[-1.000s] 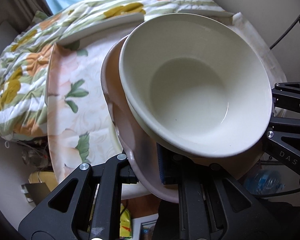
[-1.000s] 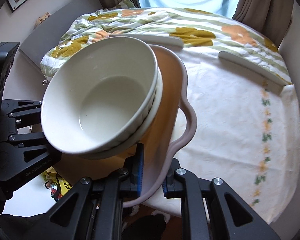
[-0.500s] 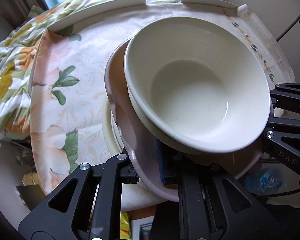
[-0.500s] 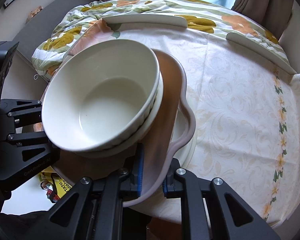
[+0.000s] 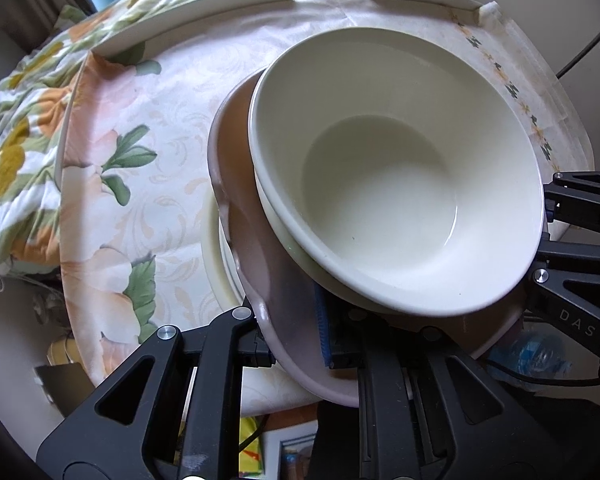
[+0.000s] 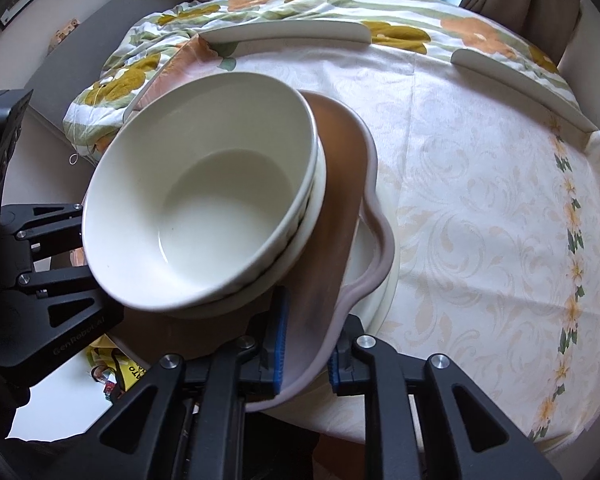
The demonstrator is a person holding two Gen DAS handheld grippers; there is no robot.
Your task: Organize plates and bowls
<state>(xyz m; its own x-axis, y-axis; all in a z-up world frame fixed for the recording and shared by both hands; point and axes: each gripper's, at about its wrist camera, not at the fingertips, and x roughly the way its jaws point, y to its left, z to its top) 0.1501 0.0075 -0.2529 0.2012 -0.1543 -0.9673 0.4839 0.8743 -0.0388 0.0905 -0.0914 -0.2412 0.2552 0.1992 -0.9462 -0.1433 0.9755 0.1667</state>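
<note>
Two nested bowls point(image 6: 196, 216) on one pink plate point(image 6: 340, 200), both grippers point(image 5: 296, 336) point(image 6: 304, 348) clamped on its rim; cream plate point(image 6: 384, 288) beneath clearer from right.

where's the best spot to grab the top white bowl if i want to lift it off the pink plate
Grip the top white bowl by its rim, coming from above with one finger inside and one outside. Its thin, flared wall is open all round, and its base is nested in a second bowl, so a low side grip is blocked. Both hand-held grippers, left and right, are busy pinching the pink plate.
</note>
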